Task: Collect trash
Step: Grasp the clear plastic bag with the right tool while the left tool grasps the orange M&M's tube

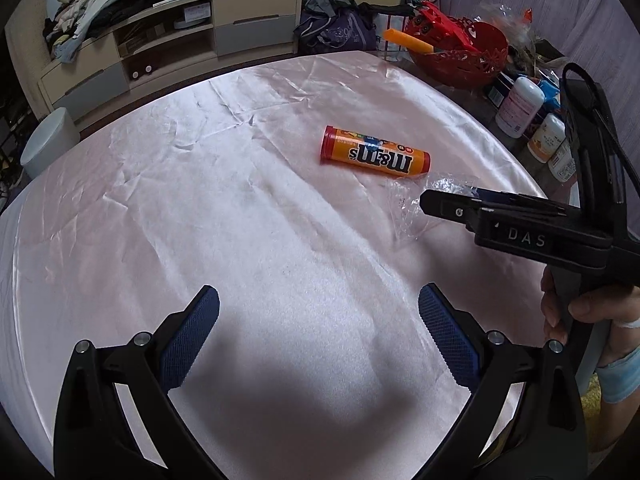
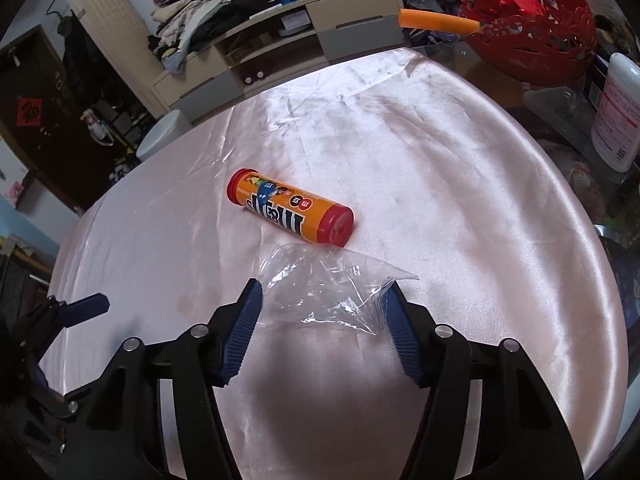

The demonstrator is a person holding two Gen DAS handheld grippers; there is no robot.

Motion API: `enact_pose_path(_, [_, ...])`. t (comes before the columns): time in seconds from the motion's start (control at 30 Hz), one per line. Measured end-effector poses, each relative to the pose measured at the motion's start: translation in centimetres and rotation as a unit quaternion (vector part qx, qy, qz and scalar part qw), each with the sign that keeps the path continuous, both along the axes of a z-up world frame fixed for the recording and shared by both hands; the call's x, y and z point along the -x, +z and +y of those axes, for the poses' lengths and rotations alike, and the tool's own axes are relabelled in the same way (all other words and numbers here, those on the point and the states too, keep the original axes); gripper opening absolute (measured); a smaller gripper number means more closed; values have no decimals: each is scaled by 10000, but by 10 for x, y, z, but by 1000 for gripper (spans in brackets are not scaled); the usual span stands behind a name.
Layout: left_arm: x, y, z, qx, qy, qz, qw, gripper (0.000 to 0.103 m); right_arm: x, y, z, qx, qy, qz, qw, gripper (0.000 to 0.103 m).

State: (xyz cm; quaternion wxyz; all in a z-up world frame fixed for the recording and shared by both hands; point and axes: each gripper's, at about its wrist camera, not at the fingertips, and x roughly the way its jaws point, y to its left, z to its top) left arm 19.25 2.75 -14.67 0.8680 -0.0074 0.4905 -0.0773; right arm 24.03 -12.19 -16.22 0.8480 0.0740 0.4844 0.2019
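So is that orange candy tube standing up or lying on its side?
Lying on its side. The orange candy tube rests lengthwise on the pink tablecloth, one red end cap facing the right wrist camera, just beyond the clear plastic wrapper.

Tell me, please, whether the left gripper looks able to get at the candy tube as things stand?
Probably yes: the left gripper is open over bare cloth, and nothing lies between it and the candy tube. The right gripper works the plastic wrapper off to one side.
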Motion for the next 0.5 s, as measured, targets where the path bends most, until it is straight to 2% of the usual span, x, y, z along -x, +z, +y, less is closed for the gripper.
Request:
enact_pose_path(0.17, [-15,2,-10,-1,-64,-35,10000,95,7,5,-8,137,121,-44,9998,50])
enact_pose_path(0.27, [-25,0,-17,34,-90,-10,10000,95,11,8,-26,221,-3,-86,9997,45])
enact_pose_path(0.33, [-32,-1,-23,101,-91,25,9999,95,14,11,-39,281,-100,-148,9994,27])
enact_pose_path(0.5, [-54,-3,-44,341,-154,87,9993,95,16,17,-71,538,-300,-252,9978,23])
